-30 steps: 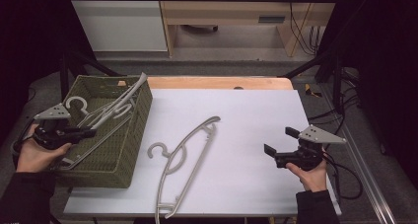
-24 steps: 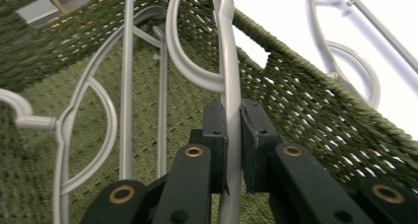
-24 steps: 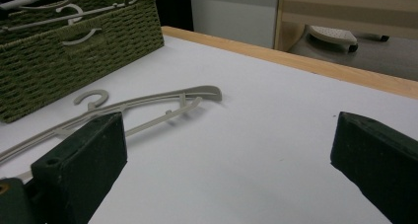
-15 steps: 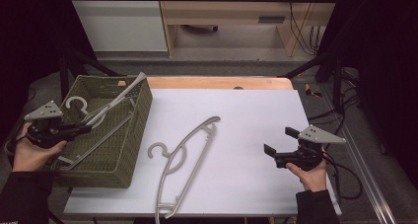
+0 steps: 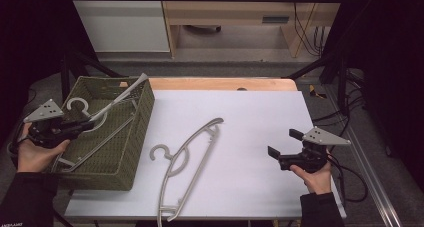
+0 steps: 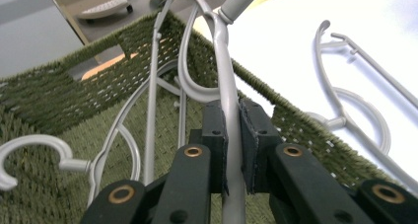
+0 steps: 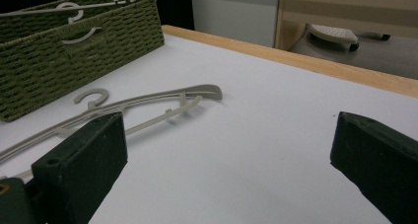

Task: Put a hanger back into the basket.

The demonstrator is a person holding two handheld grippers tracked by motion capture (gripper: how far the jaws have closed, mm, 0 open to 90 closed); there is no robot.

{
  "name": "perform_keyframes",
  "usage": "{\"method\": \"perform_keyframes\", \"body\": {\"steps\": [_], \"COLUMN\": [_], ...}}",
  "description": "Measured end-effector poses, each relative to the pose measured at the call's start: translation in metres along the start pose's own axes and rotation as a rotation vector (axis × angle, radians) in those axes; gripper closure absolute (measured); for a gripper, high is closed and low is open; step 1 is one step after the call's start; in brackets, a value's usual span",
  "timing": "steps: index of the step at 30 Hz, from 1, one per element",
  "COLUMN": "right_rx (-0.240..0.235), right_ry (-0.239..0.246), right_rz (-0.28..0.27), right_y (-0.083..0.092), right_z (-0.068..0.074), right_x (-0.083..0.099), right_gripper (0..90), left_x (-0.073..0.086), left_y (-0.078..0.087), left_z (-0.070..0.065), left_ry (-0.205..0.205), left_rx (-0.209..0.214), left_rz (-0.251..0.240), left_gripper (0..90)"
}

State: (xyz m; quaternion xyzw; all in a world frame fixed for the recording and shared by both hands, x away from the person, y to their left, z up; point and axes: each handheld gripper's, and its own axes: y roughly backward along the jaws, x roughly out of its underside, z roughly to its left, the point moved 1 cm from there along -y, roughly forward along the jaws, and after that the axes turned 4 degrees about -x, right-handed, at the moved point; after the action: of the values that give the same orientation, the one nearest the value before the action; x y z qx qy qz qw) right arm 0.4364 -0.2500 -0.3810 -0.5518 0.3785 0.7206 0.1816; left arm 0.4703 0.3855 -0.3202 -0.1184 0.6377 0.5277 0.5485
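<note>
With our left tongs (image 6: 231, 150) pinching a grey hanger (image 6: 227, 81) over the green basket (image 5: 135, 137) at the desk's left edge and our right tongs (image 5: 286, 149) spread idle, the hanger may snag its neighbours.

Both of the person's forearms come in at the bottom edge of the high view in black sleeves. Each hand carries a black gripper, the left gripper (image 5: 75, 127) and the right gripper (image 5: 281, 143), topped by a grey three-cornered plate dotted with small holes. A black cable trails from the right one at lower right. In the left gripper view, the black jaw links show brass-coloured rivets and dark flat pads (image 6: 216, 135).
</note>
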Motion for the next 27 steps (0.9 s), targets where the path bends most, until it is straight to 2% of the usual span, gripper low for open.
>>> {"method": "perform_keyframes", "body": {"steps": [4,10,15,18,20,27], "right_rx": [-0.001,0.003,0.002,0.0,-0.001,-0.004], "right_ry": [-0.012,-0.011,-0.012,-0.008,-0.005,-0.006], "right_rz": [-0.002,-0.006,-0.005,0.0,0.002,0.011], "right_y": [-0.001,0.0,0.0,-0.001,-0.002,-0.003], "right_z": [0.001,0.0,0.001,0.001,0.001,0.001], "right_x": [0.0,0.0,0.0,0.0,0.001,0.001], "right_gripper": [1.1,1.1,1.1,1.1,1.1,1.1], "left_x": [-0.006,-0.007,0.0,0.01,0.015,0.03], "left_y": [0.006,0.014,0.021,0.024,0.024,0.017], "left_z": [-0.004,-0.005,-0.003,0.002,0.003,0.01], "left_ry": [-0.009,-0.017,-0.019,-0.004,-0.008,0.015], "left_rx": [-0.028,-0.002,0.015,0.03,0.034,0.043], "left_rz": [-0.041,-0.047,-0.043,-0.038,-0.028,-0.007], "left_gripper": [82.1,82.1,82.1,82.1,82.0,82.0]}}
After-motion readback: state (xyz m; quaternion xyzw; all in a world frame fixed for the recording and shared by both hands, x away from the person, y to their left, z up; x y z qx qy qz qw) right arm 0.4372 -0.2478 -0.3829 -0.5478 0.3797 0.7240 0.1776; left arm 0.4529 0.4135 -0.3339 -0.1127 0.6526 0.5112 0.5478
